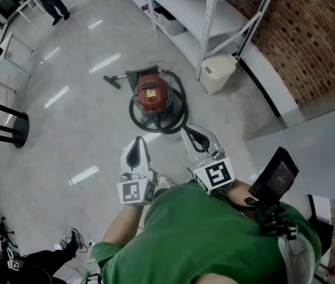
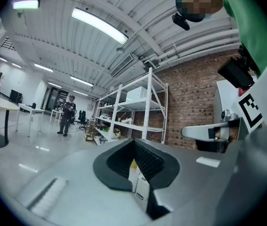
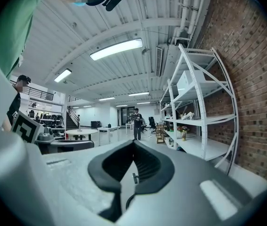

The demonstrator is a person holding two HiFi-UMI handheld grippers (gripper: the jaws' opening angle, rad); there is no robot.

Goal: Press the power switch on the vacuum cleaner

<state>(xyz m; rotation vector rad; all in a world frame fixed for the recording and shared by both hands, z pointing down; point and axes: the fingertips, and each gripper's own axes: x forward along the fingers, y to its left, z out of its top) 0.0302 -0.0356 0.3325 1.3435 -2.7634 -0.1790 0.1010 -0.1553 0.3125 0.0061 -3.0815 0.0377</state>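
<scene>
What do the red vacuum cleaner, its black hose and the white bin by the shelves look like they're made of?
Vacuum cleaner: smooth red shell, probably moulded plastic, possibly painted metal. Hose: black, lying in soft loops around it, so likely flexible plastic or rubber. Bin: plain white with rounded corners, probably plastic.

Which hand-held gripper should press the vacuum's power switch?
Left, probably: the left hand-held gripper points straight at the vacuum cleaner; the right hand-held gripper sits off to one side.

bright ceiling strip lights (image 2: 100,25), glare streaks on floor (image 1: 67,93), fisheye edges vignetted
</scene>
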